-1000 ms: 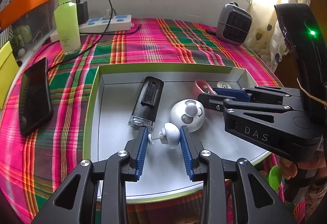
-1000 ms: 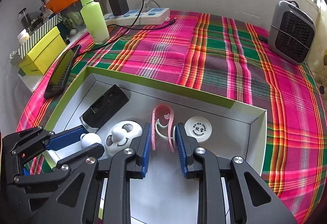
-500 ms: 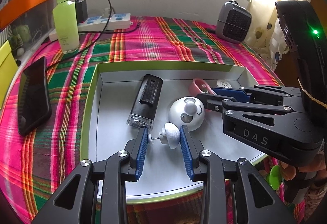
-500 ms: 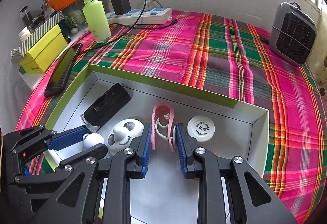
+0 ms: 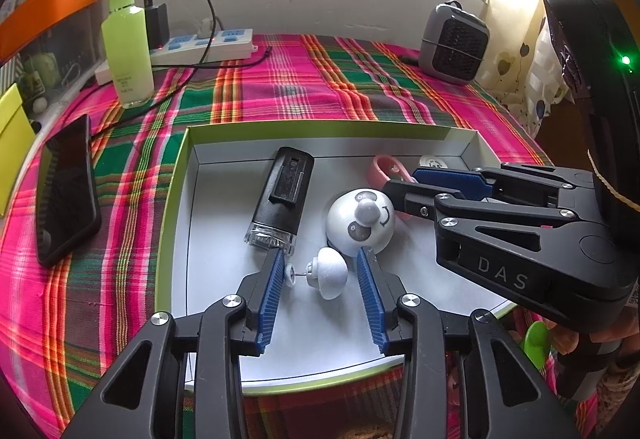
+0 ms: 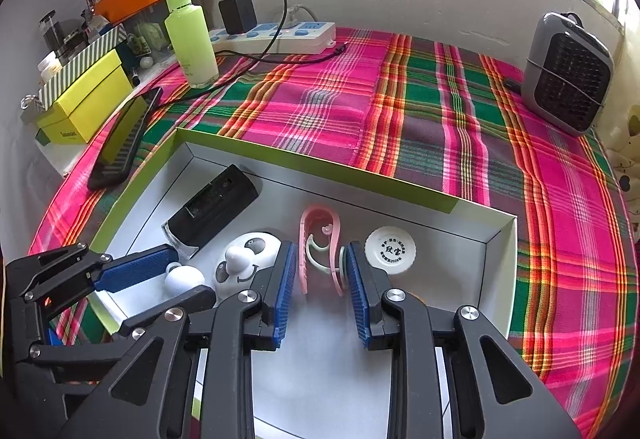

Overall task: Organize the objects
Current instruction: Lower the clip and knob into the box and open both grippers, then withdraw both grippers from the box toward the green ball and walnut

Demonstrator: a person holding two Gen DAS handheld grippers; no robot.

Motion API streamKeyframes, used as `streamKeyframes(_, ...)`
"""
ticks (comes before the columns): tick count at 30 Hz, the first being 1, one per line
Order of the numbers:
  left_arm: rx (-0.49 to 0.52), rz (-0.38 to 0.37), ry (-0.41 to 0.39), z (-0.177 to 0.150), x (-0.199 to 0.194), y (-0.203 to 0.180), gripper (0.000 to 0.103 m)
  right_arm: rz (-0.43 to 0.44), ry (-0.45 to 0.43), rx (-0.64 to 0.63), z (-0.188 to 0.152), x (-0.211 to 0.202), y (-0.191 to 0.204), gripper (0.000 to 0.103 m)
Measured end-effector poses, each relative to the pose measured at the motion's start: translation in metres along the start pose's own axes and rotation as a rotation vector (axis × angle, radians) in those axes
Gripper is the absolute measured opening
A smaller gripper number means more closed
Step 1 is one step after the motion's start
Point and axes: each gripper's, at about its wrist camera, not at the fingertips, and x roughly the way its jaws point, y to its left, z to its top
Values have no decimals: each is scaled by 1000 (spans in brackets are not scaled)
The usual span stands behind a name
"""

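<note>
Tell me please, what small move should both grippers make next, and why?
Probably lift both straight up out of the box. The left gripper has just been opening around the white knob, the right gripper around the pink clip; both items already lie on the box floor, pads apparently off them.

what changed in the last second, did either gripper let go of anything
Both jaws have just been opening. The left gripper released the white knob; the right gripper eased off the pink clip. Both items lie between the pads in the box. Everything else stayed put.
</note>
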Motion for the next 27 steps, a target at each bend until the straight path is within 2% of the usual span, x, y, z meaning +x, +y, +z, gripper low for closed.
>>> streamKeyframes(8, -2, 5, -12, -1, -8, 0, 43, -13, -28, 4, -2, -11, 2, 32)
streamKeyframes(13, -1, 11, -22, -4, -15, -2, 44, -16, -43, 4, -6, -18, 6, 36)
streamKeyframes(27, -7, 32, -68, -15, -42, -4, 44, -17, -124, 72, -25, -52, 8, 36)
